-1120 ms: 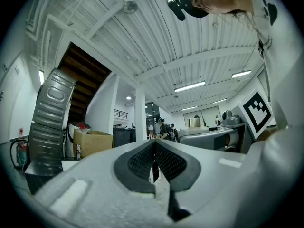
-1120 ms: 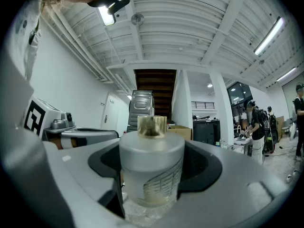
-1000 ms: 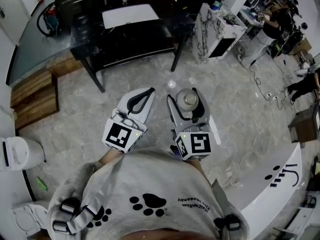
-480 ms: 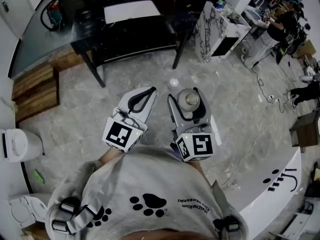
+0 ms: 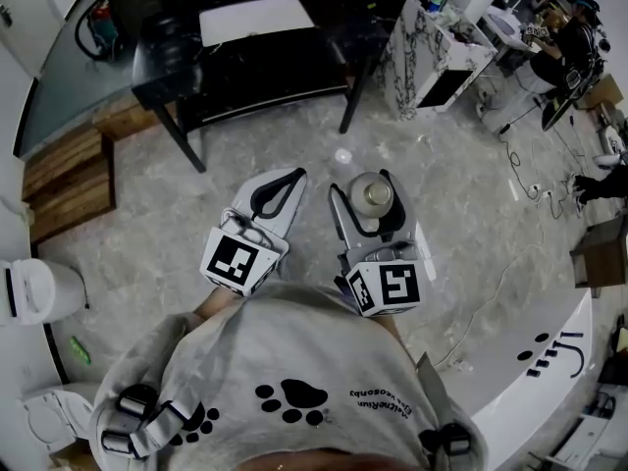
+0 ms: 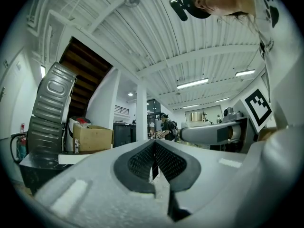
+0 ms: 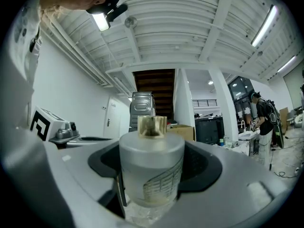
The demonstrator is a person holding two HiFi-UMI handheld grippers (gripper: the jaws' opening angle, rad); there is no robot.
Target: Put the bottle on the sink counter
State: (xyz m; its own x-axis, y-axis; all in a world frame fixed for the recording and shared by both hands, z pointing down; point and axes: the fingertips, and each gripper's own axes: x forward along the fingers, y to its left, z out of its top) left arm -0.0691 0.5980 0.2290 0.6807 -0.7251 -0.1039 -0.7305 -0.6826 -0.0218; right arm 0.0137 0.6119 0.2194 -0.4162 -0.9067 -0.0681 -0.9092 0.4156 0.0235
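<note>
A frosted bottle (image 5: 375, 195) with a gold cap stands upright between the jaws of my right gripper (image 5: 361, 186), held above the floor in front of the person's body. In the right gripper view the bottle (image 7: 151, 167) fills the gap, and the dark pads (image 7: 203, 167) press on its sides. My left gripper (image 5: 292, 176) is held beside it at the same height, shut with nothing in it. In the left gripper view (image 6: 154, 146) its ribbed pads meet along a thin slit.
A black table (image 5: 167, 72) with a white board (image 5: 257, 20) stands ahead. A marble-patterned cabinet (image 5: 417, 52) is ahead to the right. A white curved counter (image 5: 549, 361) lies at the lower right, toilets (image 5: 34, 292) at the left. Cables (image 5: 520, 165) cross the floor, and a person (image 5: 574, 37) stands far right.
Both grippers and the bottle keep their places in view. The floor and furniture have slid slightly down and right behind them.
</note>
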